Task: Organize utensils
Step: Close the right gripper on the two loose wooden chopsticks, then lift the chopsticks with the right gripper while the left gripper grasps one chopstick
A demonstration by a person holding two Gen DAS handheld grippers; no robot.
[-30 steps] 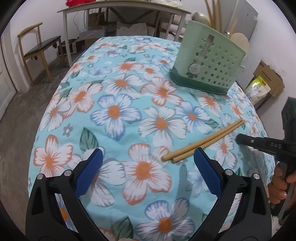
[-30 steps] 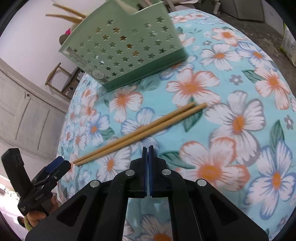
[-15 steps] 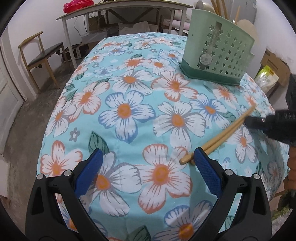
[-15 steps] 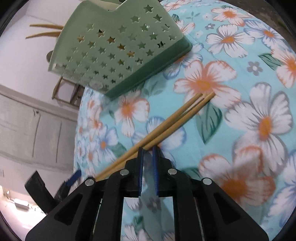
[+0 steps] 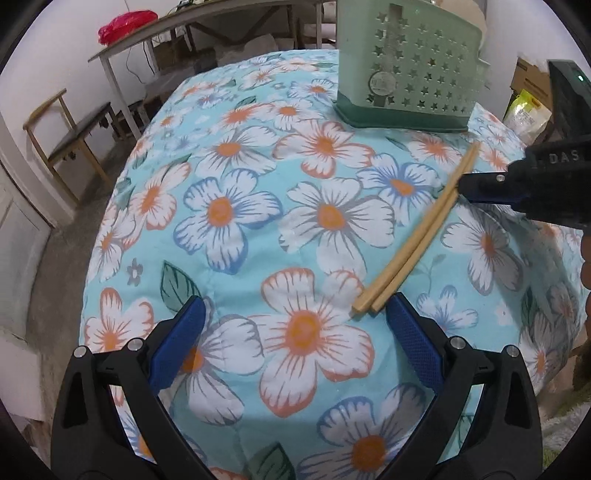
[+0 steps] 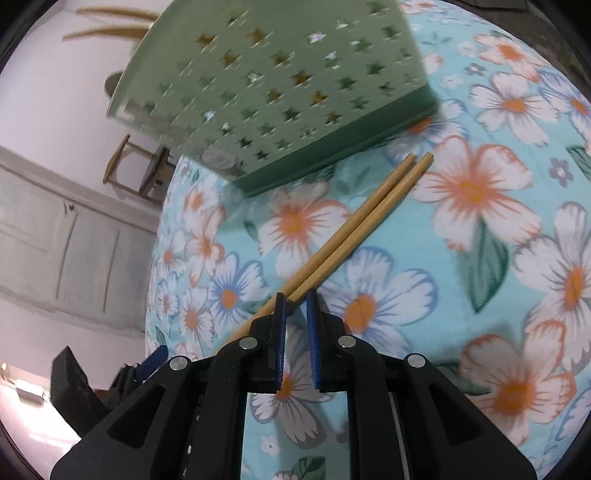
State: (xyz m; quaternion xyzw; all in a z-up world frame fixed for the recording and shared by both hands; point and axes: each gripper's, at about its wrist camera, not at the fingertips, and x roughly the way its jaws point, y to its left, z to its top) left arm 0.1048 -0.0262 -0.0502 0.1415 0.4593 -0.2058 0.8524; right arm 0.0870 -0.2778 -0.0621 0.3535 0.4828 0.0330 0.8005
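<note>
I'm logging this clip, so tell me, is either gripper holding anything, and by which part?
Nothing is held. The chopsticks lie on the tablecloth; the right gripper, slightly open, has just been opening at their middle, and the left gripper is wide open.

Two wooden chopsticks (image 5: 413, 236) lie side by side on the flowered surface (image 5: 258, 221), touching along their length. One pale green utensil holder (image 5: 406, 70) with star-shaped holes stands beyond them; from the right wrist view, two more wooden sticks (image 6: 107, 24) poke out past its top edge, though what else sits inside is hidden. Two grippers are here: the left gripper (image 5: 295, 332) and the right gripper (image 6: 295, 339), each with two blue-padded fingers. Farther back in the room I count one wooden chair (image 5: 70, 136), one long table (image 5: 207, 18) and one red bundle (image 5: 120, 20) on it.
</note>
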